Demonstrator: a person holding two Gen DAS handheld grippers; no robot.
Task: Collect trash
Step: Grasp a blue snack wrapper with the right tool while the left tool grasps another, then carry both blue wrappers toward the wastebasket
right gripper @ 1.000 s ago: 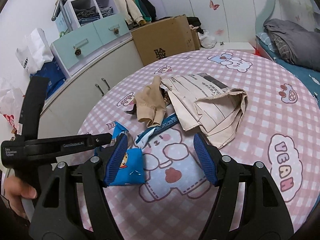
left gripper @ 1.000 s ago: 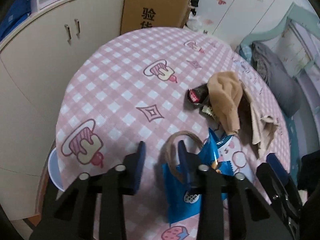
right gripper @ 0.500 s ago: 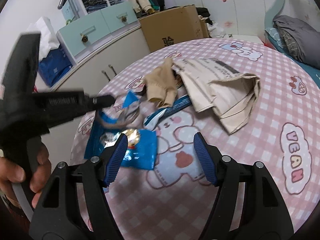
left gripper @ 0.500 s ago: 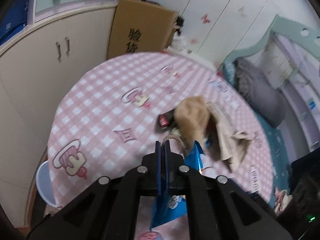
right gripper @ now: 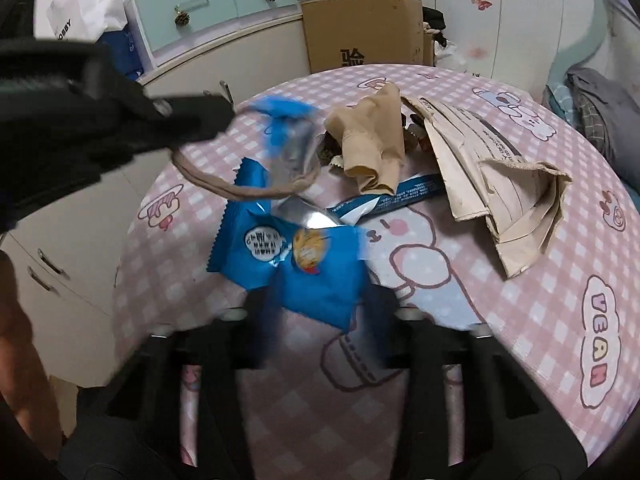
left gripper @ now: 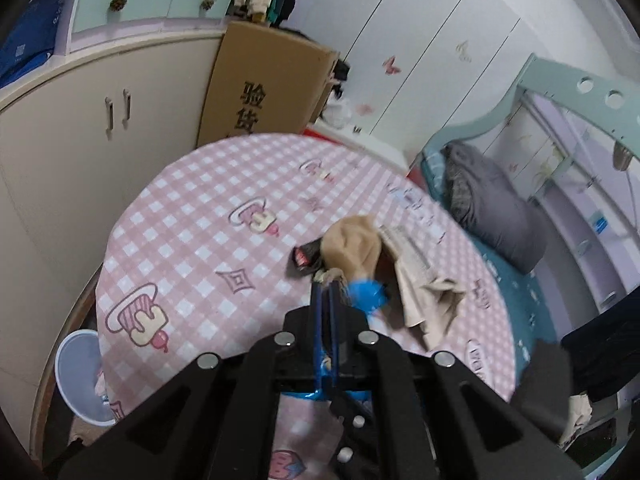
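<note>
1. left gripper (left gripper: 326,292) closed from wide open onto blue wrapper (right gripper: 280,128) and tan loop (right gripper: 240,190).
2. lifted both off the table (right gripper: 520,320).
3. right gripper (right gripper: 320,312) now blurred, nearer the flat blue packet (right gripper: 304,268).

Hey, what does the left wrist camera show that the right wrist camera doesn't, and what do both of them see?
Only the left wrist view shows the white bin on the floor beside the table and the red-labelled dark wrapper.

Only the right wrist view shows the large blue snack wrapper lying flat, the long blue strip wrapper and the left hand-held gripper from outside.

Both show the pink checked tablecloth, tan cloth, beige paper bag, cardboard box, and the lifted blue wrapper with its tan loop.
</note>
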